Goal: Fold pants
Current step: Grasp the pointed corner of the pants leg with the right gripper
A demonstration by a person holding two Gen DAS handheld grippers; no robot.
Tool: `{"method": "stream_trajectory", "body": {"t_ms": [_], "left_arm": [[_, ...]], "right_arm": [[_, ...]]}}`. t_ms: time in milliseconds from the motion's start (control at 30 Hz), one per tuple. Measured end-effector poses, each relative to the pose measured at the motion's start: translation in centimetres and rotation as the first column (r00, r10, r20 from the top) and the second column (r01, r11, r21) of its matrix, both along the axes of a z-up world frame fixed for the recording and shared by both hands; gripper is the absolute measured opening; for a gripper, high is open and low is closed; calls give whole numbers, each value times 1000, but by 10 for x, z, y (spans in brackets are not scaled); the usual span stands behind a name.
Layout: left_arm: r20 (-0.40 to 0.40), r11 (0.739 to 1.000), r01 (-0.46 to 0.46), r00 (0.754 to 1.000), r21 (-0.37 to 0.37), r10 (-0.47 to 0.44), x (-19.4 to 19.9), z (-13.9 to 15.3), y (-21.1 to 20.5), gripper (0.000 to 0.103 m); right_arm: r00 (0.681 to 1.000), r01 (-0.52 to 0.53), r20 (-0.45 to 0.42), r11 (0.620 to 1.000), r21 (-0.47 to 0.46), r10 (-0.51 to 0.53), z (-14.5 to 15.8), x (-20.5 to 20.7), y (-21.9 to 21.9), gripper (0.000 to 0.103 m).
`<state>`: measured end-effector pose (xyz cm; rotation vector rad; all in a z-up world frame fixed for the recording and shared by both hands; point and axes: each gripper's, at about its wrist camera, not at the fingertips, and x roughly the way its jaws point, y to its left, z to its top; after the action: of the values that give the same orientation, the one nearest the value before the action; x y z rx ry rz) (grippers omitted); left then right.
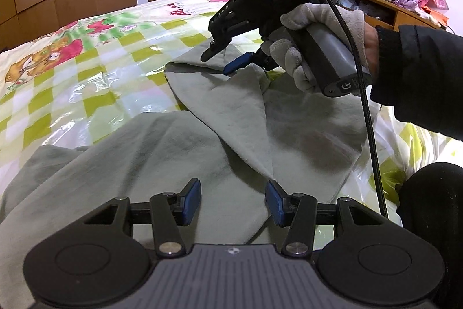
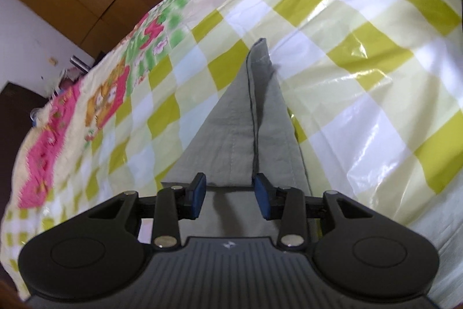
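**Grey-green pants spread on the checked bed**

The grey-green cotton pants [image 1: 202,135] lie rumpled on the glossy yellow-checked bedcover [image 1: 86,83]. The left gripper [image 1: 233,204] hovers released above them. The right gripper [image 2: 230,197], in a grey-gloved hand [image 1: 315,45], stands parted over a pant leg, clasping nothing.

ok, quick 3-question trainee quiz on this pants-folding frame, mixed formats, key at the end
1. True or false: the left gripper is clamped on the grey pants.
2. Multiple choice: the pants lie on (A) a bare wooden floor, (B) a checked bedcover with cartoon prints, (C) a metal table.
3. Fill in: in the left wrist view, the right gripper is held by a hand wearing a pale ____.

Key:
1. False. Its jaws stand apart over the cloth, pressing on nothing.
2. B.
3. Glove.
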<state>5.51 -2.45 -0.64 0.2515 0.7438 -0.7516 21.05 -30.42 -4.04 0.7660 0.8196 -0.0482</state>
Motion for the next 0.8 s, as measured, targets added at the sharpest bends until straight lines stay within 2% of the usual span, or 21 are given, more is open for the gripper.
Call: {"method": "stream_trajectory", "body": {"t_ms": [133,233,400,467,633,800], "left_arm": [[13,1000,3,1000,13,-4,-2,-1,-1,61],[23,1000,8,1000,15,-9,-4,-2,-3,61],[17,1000,10,1000,9,-11,-2,-4,-5,61],[22,1000,9,1000,6,-9,-3,-3,-4,61],[13,1000,2,1000,-14,-2,-1,-4,-3,61],[15,1000,4,1000,-13,-4,-2,-6,-4,61]], "right_arm": [[1000,21,9,998,62,-21,-4,1,-2,39],[999,40,5,996,78,-41,-4,-1,-2,39],[1000,18,-10,992,124,-17,-1,-16,6,39],[1000,26,-5,993,113,-26,-1,-12,10,39],[989,144,-4,974,176,-145,-11,4,4,40],[976,214,7,962,171,-218,-15,8,5,38]]}}
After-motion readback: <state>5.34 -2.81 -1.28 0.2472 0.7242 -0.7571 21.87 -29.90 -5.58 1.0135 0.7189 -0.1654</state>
